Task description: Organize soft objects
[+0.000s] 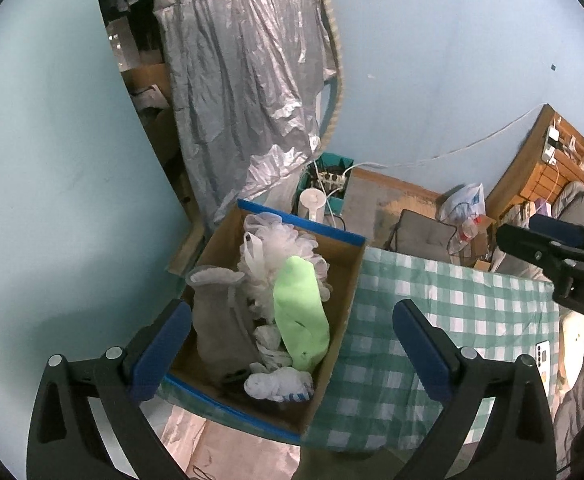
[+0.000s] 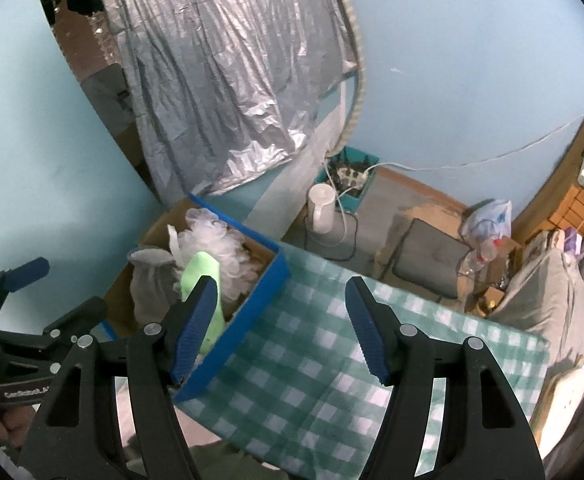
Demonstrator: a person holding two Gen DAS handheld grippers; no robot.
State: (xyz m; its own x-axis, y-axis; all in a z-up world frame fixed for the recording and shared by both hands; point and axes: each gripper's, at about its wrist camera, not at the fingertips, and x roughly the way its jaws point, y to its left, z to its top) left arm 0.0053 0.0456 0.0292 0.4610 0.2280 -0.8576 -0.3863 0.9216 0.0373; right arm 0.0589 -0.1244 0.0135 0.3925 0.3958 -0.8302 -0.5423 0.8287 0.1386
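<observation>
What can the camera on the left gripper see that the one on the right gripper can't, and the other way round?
Only the left wrist view looks down into the box, showing the white socks at its near end and a phone on the table's right edge. Only the right wrist view shows the box's blue outer side. Both share the cardboard box, green cloth, grey cloth, white mesh puff and checked tablecloth.

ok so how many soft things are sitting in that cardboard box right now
4 that I can tell: a grey cloth on the left, a white mesh pouf toward the back, a green cloth on the right, and a white sock at the near end. More may lie underneath.
</observation>
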